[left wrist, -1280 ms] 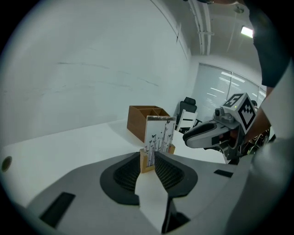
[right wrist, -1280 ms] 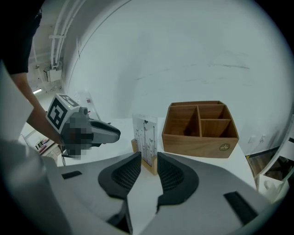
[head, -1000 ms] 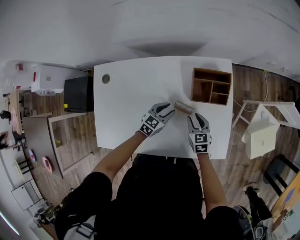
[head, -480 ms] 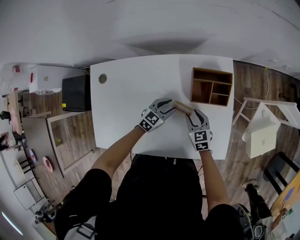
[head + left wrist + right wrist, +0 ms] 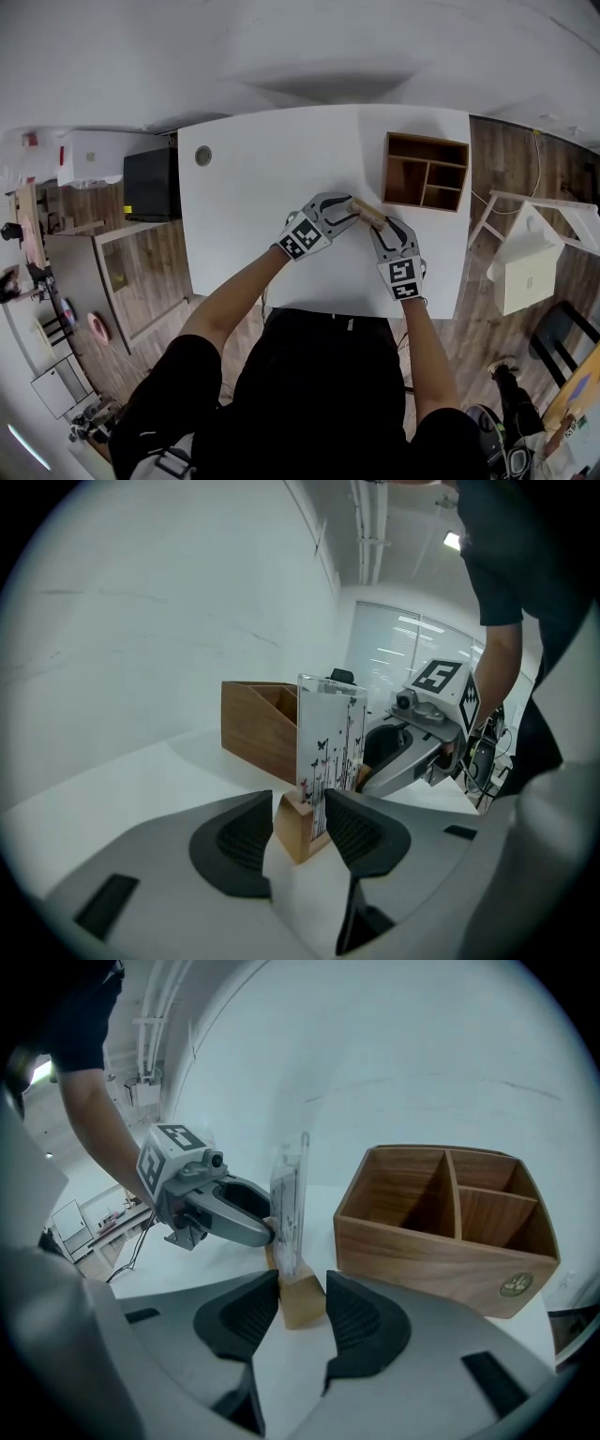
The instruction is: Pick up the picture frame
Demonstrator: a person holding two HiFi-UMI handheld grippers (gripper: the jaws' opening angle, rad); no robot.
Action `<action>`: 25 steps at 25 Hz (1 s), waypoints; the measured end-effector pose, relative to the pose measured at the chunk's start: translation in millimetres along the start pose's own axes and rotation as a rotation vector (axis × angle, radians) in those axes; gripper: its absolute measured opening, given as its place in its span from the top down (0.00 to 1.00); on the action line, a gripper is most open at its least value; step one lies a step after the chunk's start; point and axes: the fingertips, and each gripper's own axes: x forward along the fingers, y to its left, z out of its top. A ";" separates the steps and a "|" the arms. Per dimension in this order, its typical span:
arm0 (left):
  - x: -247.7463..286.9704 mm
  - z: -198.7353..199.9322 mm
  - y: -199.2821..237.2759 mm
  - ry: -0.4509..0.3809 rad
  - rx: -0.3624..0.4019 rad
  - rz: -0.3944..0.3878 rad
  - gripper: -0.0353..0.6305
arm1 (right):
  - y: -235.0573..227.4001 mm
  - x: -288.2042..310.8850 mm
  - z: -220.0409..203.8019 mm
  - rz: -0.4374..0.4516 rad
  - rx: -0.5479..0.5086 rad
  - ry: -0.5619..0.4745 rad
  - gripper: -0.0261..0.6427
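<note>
White surface (image 5: 272,187) bears the upright picture frame (image 5: 367,212); left hand-held gripper (image 5: 349,214) and right hand-held gripper (image 5: 386,228), jaws just opened, straddle its wooden base.

Bright, even indoor light fills every view. The white table (image 5: 272,187) shines without harsh glare; a soft grey shadow (image 5: 328,94) lies on the wall (image 5: 450,56) beyond the table's far edge. Ceiling lights (image 5: 457,540) flare above the table. Fisheye distortion bows the table's edges; the picture frame (image 5: 330,742) on it is sharp.
</note>
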 end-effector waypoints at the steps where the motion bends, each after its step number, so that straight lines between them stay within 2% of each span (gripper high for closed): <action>1: 1.5 1.2 -0.6 -0.003 -0.001 -0.010 0.69 | -0.4 -0.5 -0.4 -0.003 0.001 0.000 0.72; 10: 2.8 -1.3 -1.9 -0.001 0.001 -0.050 0.69 | 0.2 3.4 0.0 0.002 0.015 -0.013 0.72; 13: 1.9 -2.0 0.5 0.008 0.017 -0.034 0.71 | -0.5 3.3 0.9 -0.006 0.010 -0.024 0.72; 19: -0.8 -3.2 -0.2 0.028 -0.013 -0.008 0.73 | 0.1 2.2 2.2 -0.018 0.001 -0.017 0.73; 25: -10.9 5.2 -6.5 -0.020 -0.053 0.018 0.74 | 3.9 -7.7 9.2 -0.012 0.023 -0.056 0.74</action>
